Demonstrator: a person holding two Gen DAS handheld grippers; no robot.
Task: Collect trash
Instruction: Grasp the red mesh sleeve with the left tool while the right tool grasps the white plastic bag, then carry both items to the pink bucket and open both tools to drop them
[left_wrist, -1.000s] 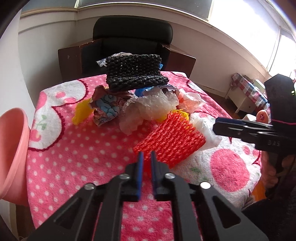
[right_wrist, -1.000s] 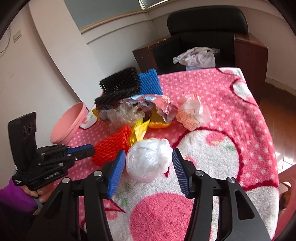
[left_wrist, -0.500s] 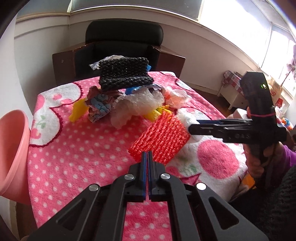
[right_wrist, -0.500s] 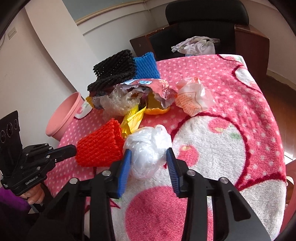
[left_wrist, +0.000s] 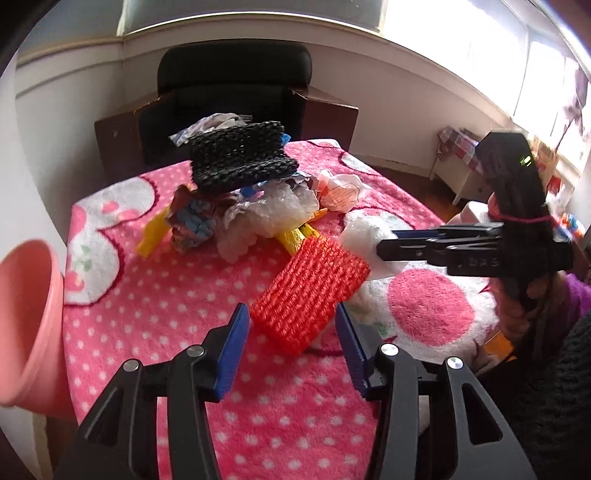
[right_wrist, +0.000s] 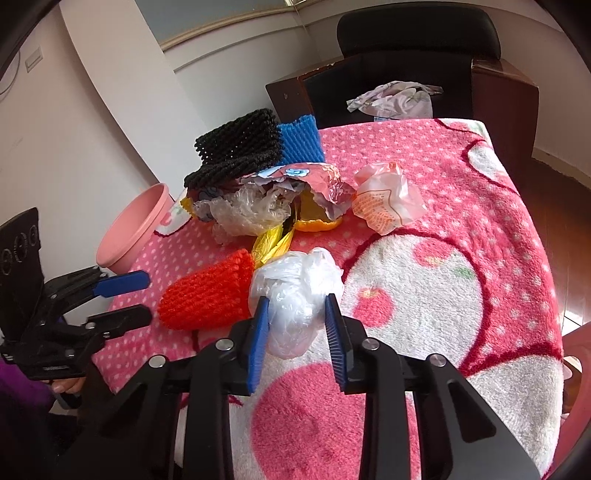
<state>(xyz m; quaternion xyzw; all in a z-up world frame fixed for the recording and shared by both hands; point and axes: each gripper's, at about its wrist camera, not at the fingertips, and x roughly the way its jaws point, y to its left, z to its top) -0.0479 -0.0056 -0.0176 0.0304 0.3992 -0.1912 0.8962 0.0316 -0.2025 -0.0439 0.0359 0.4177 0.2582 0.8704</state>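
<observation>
A red foam net sleeve (left_wrist: 310, 291) lies on the pink polka-dot cloth (left_wrist: 147, 314); it also shows in the right wrist view (right_wrist: 207, 295). My left gripper (left_wrist: 291, 345) is open, its blue pads on either side of the sleeve's near end. My right gripper (right_wrist: 297, 334) is shut on a crumpled white plastic bag (right_wrist: 295, 291), pads pressing both sides; the bag also shows in the left wrist view (left_wrist: 364, 232). Behind lies a trash pile: black foam net (left_wrist: 238, 160), clear plastic (left_wrist: 269, 212), yellow wrapper (left_wrist: 153, 230), printed wrapper (right_wrist: 388, 203).
A pink bin (left_wrist: 26, 321) stands off the table's left edge, also in the right wrist view (right_wrist: 136, 225). A black armchair (left_wrist: 236, 96) stands behind the table with crumpled paper (right_wrist: 395, 101) on its seat. A blue foam net (right_wrist: 299, 142) lies beside the black one.
My left gripper was shut and has opened wide around the red sleeve's near end. My right gripper has closed in from open onto the white bag.
</observation>
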